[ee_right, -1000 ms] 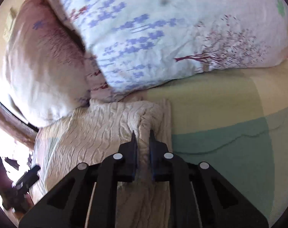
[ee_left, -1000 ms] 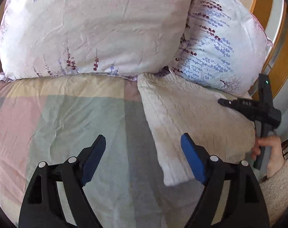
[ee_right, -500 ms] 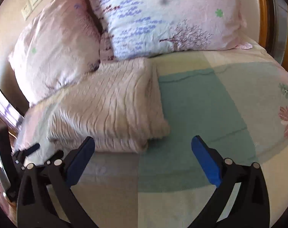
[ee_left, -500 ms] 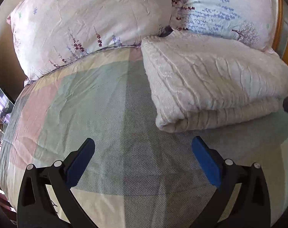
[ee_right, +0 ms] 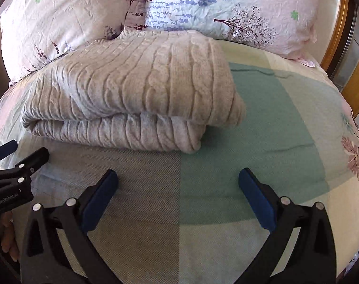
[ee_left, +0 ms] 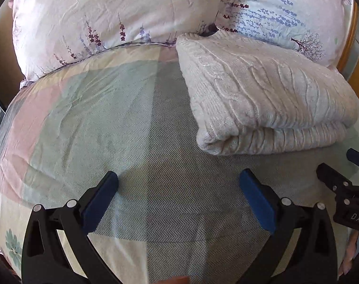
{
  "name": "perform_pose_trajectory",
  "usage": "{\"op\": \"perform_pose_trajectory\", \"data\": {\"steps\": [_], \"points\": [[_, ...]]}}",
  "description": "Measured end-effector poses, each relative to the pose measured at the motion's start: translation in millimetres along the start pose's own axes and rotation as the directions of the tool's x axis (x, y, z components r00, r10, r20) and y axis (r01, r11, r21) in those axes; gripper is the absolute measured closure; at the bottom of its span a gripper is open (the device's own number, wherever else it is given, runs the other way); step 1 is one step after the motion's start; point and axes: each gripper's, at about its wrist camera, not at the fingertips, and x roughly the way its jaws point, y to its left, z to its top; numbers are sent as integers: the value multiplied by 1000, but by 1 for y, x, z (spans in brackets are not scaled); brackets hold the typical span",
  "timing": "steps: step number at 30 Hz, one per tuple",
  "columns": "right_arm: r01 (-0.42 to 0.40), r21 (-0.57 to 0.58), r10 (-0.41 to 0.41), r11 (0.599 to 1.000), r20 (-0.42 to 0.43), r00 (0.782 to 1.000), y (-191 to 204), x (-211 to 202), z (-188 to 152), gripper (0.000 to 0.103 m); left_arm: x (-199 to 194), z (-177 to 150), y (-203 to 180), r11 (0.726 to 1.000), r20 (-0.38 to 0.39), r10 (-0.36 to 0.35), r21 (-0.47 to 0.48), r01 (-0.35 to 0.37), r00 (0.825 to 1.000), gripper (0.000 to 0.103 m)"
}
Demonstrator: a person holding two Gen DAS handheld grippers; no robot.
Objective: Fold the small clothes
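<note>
Both tools hang clear of the cloth. The left gripper (ee_left: pixel 178 195) gapes wide, holding nothing; the right gripper (ee_right: pixel 178 195) gapes too, empty. The folded knit sweater (ee_right: pixel 132 90) lies ahead of both, forward-right of the left one, forward-left of the right, its far edge tucked against the pillows (ee_left: pixel 113 11). Risk: any nudge at the near rolled edge could spring the thick layers open; the soft bedspread (ee_left: pixel 96 118) gives under it.

Sweater (ee_right: pixel 132 90): cream, cable-knit. Bedspread (ee_left: pixel 136 142) beneath the fingers: pastel pink, green, yellow blocks, grey herringbone band. Pillows (ee_left: pixel 113 11) beyond: pale pink, purple floral sprigs. Finger pads (ee_right: pixel 255 196): blue.
</note>
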Motion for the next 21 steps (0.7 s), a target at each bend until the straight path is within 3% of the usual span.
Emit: {"op": "perform_pose_trajectory", "data": {"steps": [21], "points": [[1, 1, -1, 1000, 0, 1000, 0, -2, -1, 2, -1, -1, -1, 1000, 0, 1, -1, -1, 1000, 1]]}}
